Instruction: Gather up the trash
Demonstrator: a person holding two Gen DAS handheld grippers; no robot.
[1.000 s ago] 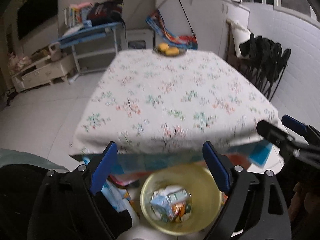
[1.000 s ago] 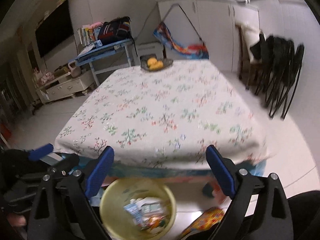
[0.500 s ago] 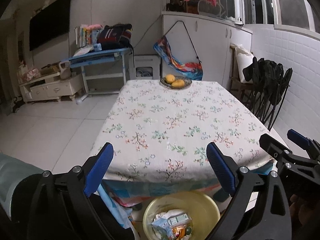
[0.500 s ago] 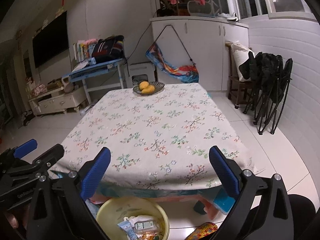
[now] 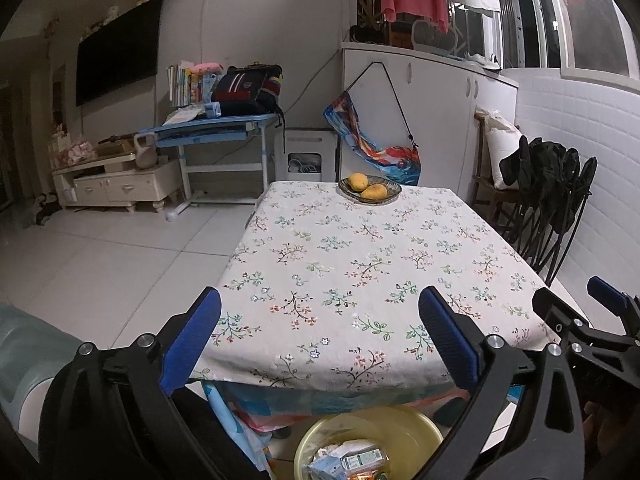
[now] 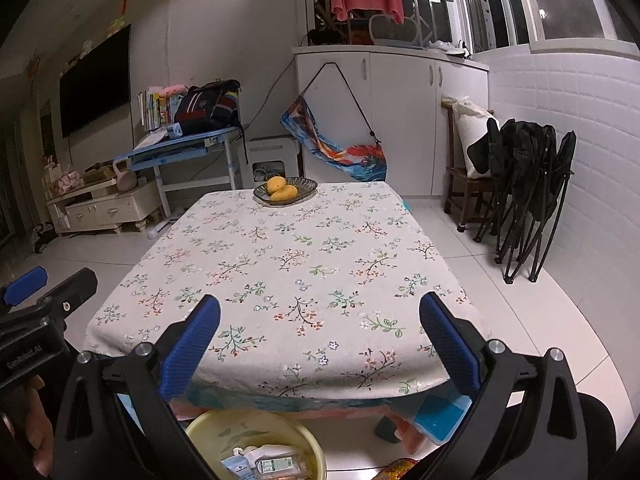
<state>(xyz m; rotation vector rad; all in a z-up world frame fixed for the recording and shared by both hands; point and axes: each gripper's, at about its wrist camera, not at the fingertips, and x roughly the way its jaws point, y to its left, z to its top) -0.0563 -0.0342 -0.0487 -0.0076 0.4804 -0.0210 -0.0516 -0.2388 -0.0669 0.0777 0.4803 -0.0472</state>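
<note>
Yellow basin (image 5: 368,446) now sits low in our view, trash (image 5: 348,462) inside; left gripper (image 5: 320,344) still opening, right gripper (image 6: 320,344) wide, both empty; tabletop (image 5: 360,264) looks cleared.

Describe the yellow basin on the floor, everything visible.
The basin is a round, yellowish bowl, plastic by the look, with a faint leaf-like print on its inner wall in the right wrist view. It sits upright on the white tiled floor, at the near edge of the table, partly under the overhanging tablecloth. Inside lie cartons, white crumpled paper and small wrappers. Its lower part is cut off by the frame. Neither gripper touches it.
</note>
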